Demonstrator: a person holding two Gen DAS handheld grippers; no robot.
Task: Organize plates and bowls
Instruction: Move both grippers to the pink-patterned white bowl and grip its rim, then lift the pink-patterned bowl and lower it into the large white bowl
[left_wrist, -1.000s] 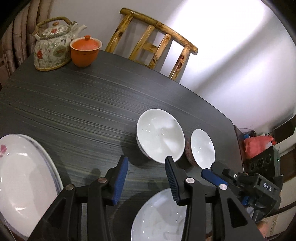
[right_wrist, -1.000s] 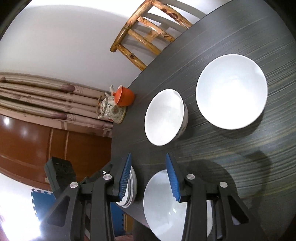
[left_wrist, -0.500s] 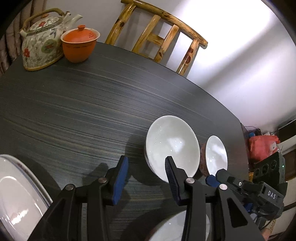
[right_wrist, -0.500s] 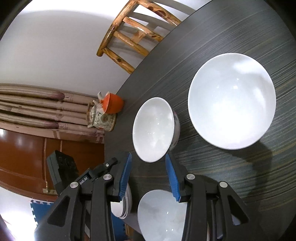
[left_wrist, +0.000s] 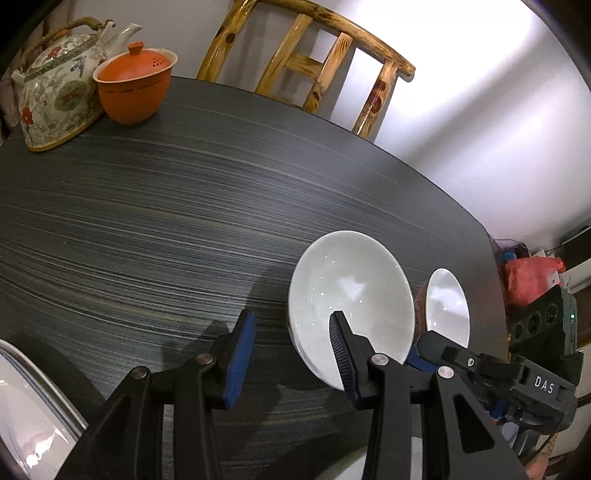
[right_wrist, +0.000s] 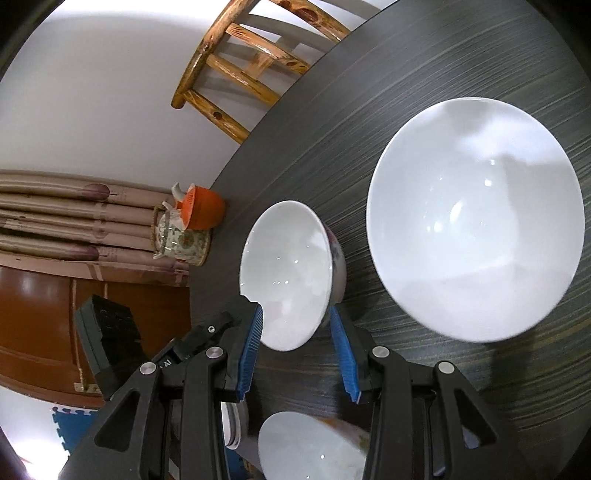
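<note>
In the left wrist view my left gripper (left_wrist: 291, 347) is open, its right finger over the near rim of a white bowl (left_wrist: 347, 295) on the dark table (left_wrist: 166, 206). A smaller bowl with a dark outside (left_wrist: 445, 302) stands right of it. Stacked white plates (left_wrist: 26, 417) lie at the lower left. In the right wrist view my right gripper (right_wrist: 297, 343) is open, its fingers on either side of the near rim of the middle bowl (right_wrist: 288, 273). A larger white bowl (right_wrist: 476, 218) lies to its right and another bowl (right_wrist: 314, 446) below the fingers.
A floral teapot (left_wrist: 55, 88) and an orange lidded cup (left_wrist: 133, 88) stand at the table's far left corner. A wooden chair (left_wrist: 310, 74) is behind the table. The right gripper's body (left_wrist: 517, 384) shows at the table's right edge.
Both grippers have moved forward and closer to the bowls. The left finger now overlaps the white bowl's rim; the right gripper's fingers now flank the middle bowl.
</note>
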